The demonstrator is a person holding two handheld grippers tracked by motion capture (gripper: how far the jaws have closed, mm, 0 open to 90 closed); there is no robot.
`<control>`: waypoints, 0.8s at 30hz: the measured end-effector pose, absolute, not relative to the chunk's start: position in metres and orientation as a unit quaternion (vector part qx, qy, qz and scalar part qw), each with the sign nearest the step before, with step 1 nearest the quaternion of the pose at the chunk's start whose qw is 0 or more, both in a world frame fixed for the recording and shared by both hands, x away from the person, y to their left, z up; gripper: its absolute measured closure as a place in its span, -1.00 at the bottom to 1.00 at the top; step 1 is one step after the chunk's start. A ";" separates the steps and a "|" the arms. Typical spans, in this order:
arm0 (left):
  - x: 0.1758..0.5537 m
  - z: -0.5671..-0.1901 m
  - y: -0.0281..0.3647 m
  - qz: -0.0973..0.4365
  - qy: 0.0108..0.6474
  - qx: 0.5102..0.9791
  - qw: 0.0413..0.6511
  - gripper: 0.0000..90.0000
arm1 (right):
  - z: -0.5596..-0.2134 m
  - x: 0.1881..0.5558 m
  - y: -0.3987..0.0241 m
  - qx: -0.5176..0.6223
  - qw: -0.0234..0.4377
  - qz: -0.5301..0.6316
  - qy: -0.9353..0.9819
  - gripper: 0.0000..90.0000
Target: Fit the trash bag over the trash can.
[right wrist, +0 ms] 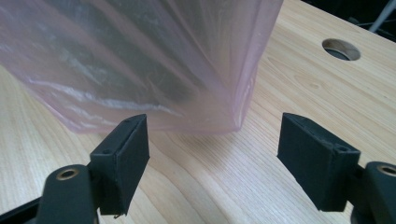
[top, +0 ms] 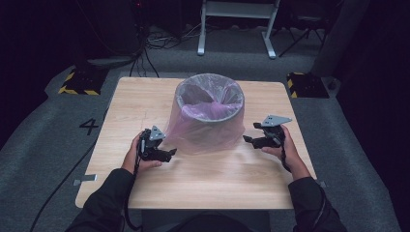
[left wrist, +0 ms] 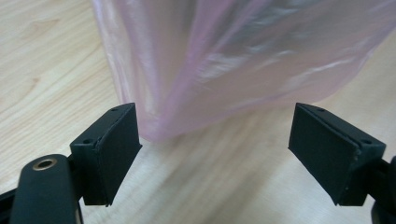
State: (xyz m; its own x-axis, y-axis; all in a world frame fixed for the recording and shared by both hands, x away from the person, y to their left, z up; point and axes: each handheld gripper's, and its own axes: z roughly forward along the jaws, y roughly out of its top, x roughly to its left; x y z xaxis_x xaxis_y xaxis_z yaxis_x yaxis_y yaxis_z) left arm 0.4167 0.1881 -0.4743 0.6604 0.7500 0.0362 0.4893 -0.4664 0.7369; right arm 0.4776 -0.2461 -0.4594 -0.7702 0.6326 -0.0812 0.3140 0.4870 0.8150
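While the bin point(top: 209, 113) stood upright mid-table under its pink bag point(left wrist: 224, 60), I had my left gripper point(top: 167, 153) and right gripper point(top: 250, 138) flanking its base about equally near, both with jaws spread wide, empty, pointing inward

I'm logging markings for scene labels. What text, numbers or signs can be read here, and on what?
"4": on the grey floor left of the table.
Yellow-and-black hazard stripes, no words: on the two floor blocks beyond the table's far corners.
Nothing readable on the bin, its pink bag or either gripper.
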 end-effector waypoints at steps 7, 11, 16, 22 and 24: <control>0.410 -0.482 0.199 0.160 0.384 0.838 0.353 -0.64 | -0.451 0.476 -0.247 0.286 0.203 0.417 0.838 -0.47; 0.407 -0.481 0.212 0.153 0.393 0.822 0.383 -0.64 | -0.445 0.475 -0.249 0.283 0.206 0.421 0.837 -0.48; 0.399 -0.488 0.213 0.160 0.382 0.837 0.359 -0.63 | -0.433 0.473 -0.252 0.281 0.210 0.429 0.832 -0.48; 0.390 -0.496 0.212 0.155 0.369 0.850 0.342 -0.63 | -0.408 0.473 -0.254 0.279 0.221 0.442 0.823 -0.47; 0.389 -0.499 0.213 0.151 0.368 0.853 0.338 -0.60 | -0.402 0.474 -0.254 0.278 0.226 0.438 0.824 -0.47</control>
State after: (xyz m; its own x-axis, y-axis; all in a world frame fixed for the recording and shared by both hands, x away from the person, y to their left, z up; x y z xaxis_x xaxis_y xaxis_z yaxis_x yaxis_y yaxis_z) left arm 0.3885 0.2129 -0.4990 0.6841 0.7293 0.0094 0.5246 -0.5010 0.6883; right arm 0.4739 -0.2535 -0.4019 -0.7431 0.6565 -0.1294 0.2604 0.4619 0.8479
